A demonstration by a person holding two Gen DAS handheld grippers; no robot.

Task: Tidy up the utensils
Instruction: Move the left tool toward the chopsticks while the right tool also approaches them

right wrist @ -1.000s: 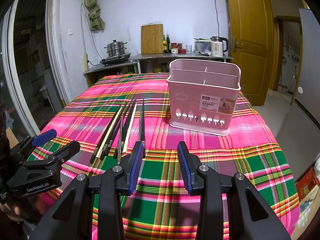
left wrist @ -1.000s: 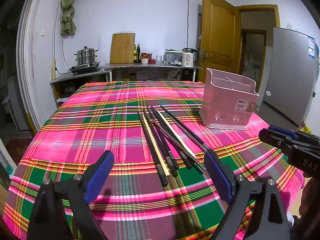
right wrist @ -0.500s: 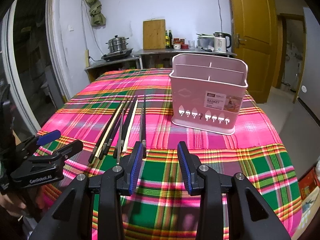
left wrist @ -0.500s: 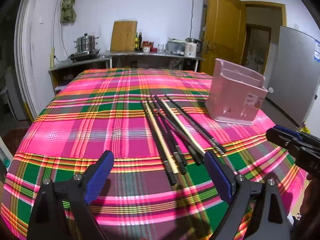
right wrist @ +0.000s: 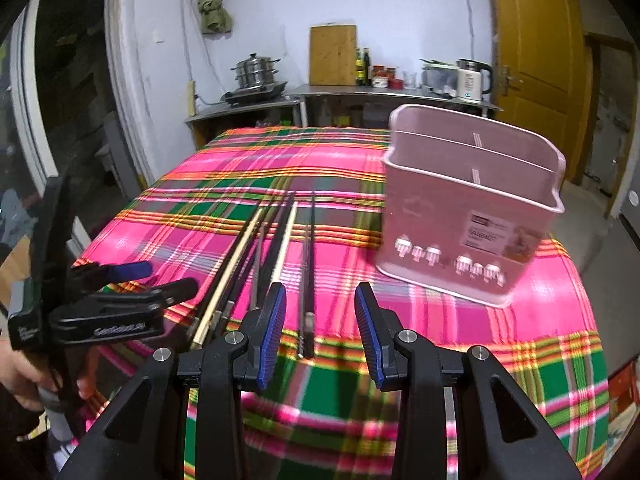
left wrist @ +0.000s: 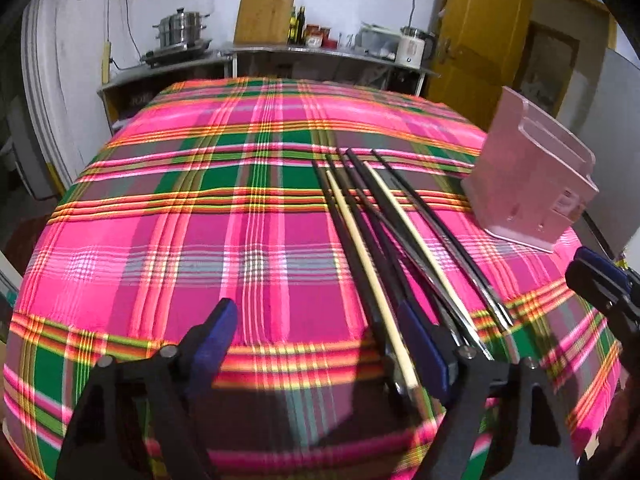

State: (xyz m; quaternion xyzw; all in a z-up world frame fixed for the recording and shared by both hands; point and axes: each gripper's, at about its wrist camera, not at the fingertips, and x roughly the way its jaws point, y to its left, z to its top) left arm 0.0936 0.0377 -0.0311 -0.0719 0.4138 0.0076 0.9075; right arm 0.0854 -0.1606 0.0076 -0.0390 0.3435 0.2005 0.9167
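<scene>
Left wrist view sits low over the near edge of the counter [left wrist: 240,248], facing across it to the far wall, left claw [left wrist: 320,344] close in the foreground. Right wrist view looks the same way from further right, right claw [right wrist: 320,332] in front. Both share the chopsticks [left wrist: 384,240] [right wrist: 276,248], the pink basket [left wrist: 528,184] [right wrist: 472,216], and each other's claw (at frame edges).

Several long chopsticks [left wrist: 400,240], most black and two pale wooden, lie flat side by side in a loose bundle on the plaid tablecloth. The pink plastic utensil basket [right wrist: 468,216] stands upright near them, its compartments empty.
</scene>
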